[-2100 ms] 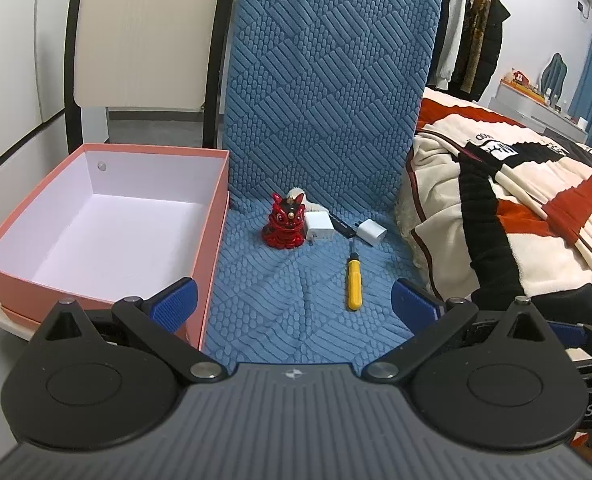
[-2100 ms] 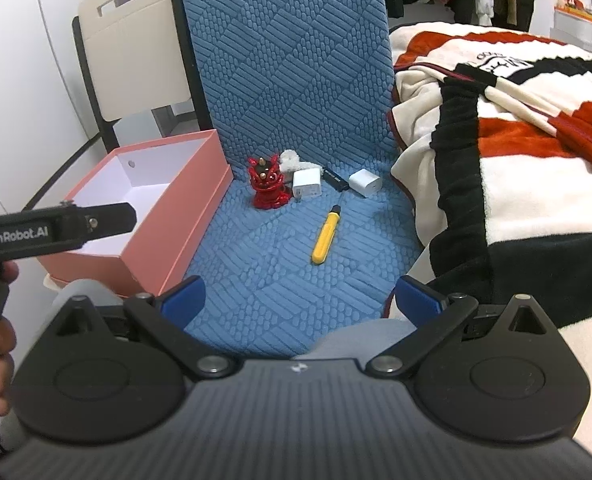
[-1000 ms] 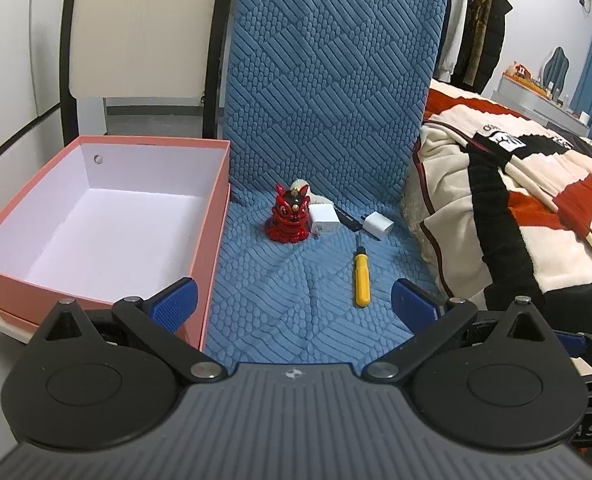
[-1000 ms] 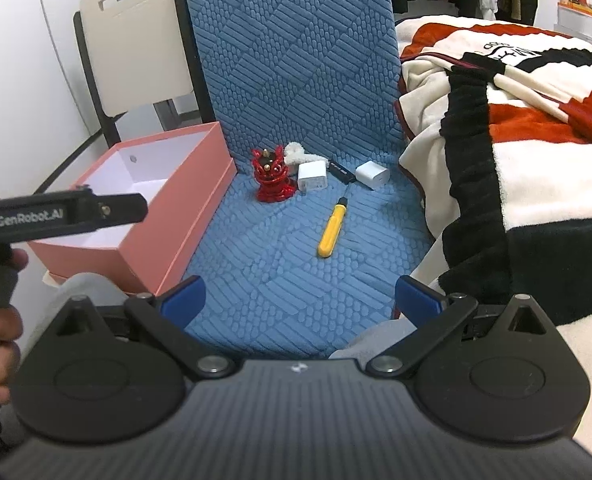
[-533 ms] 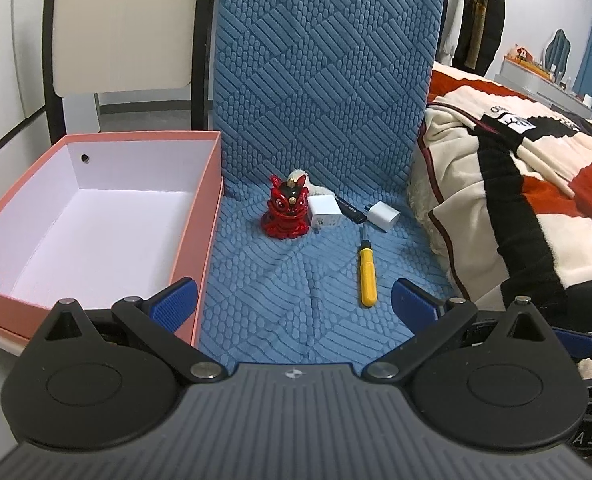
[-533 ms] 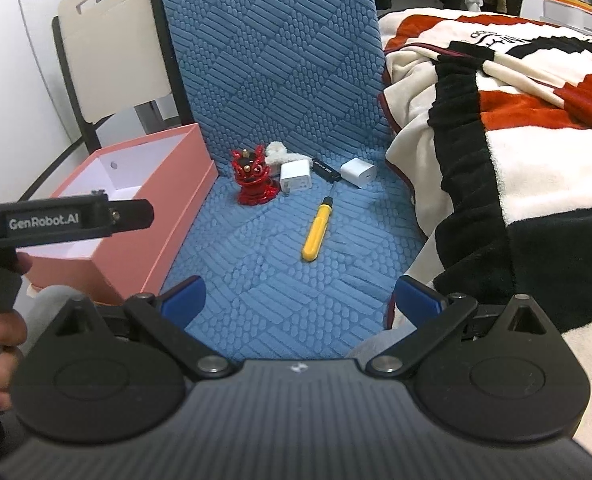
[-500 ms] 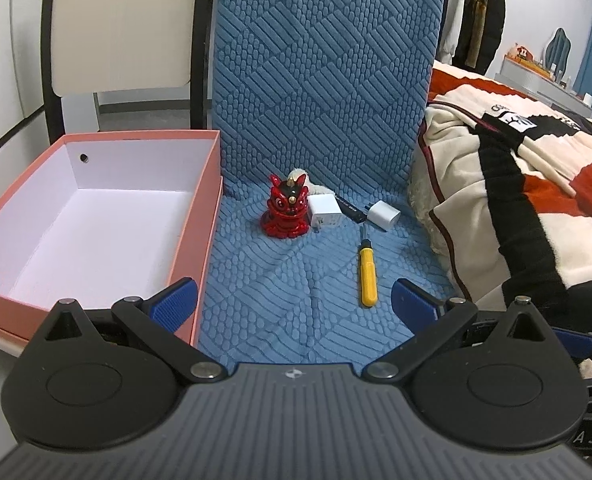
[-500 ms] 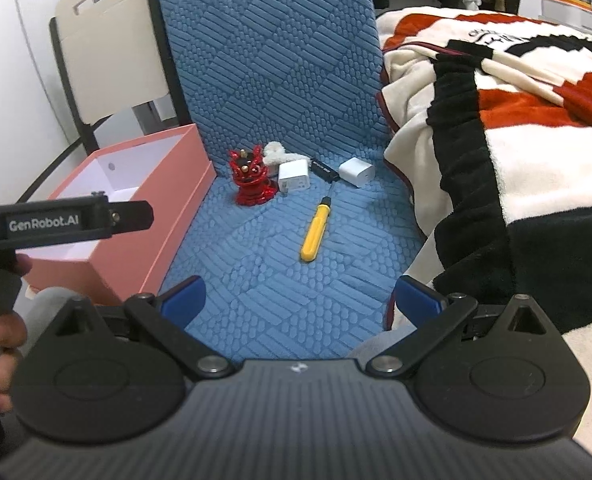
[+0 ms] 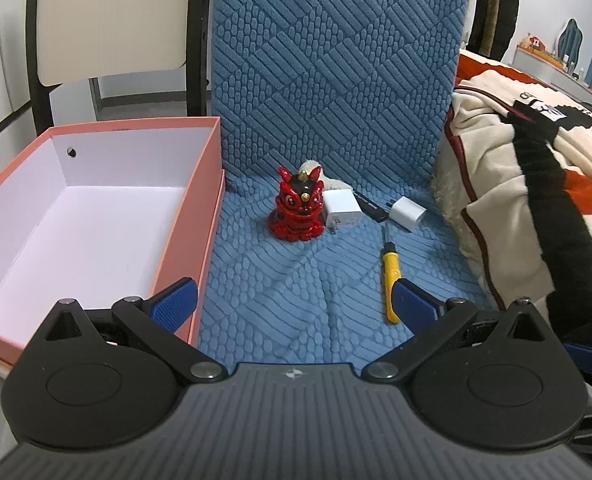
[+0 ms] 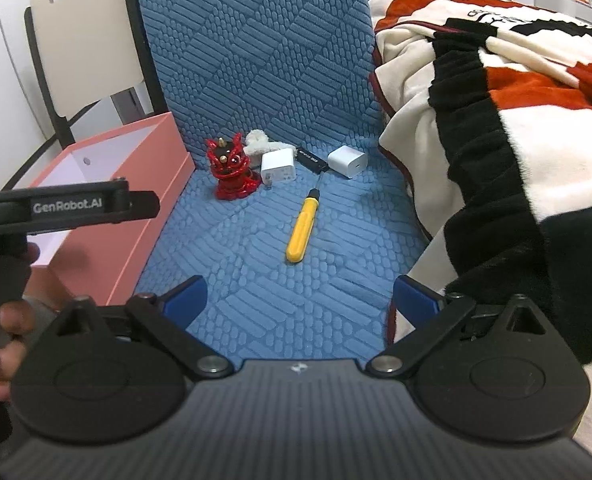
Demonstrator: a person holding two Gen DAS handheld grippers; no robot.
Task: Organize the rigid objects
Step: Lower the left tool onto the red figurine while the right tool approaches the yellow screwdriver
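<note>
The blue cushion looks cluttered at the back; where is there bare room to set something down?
The front of the blue cushion is bare, bordered by the pink box, the yellow screwdriver and the blanket. The pink box is also empty inside. The back is crowded: red figurine, two white chargers and a black stick.

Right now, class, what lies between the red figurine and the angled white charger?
In both views: an upright white charger beside the red figurine, then a black stick reaching the angled white charger.

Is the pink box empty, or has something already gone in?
Empty as far as shown. The left wrist view shows the box with a bare white floor; the figurine, chargers and screwdriver lie on the blue cushion.
</note>
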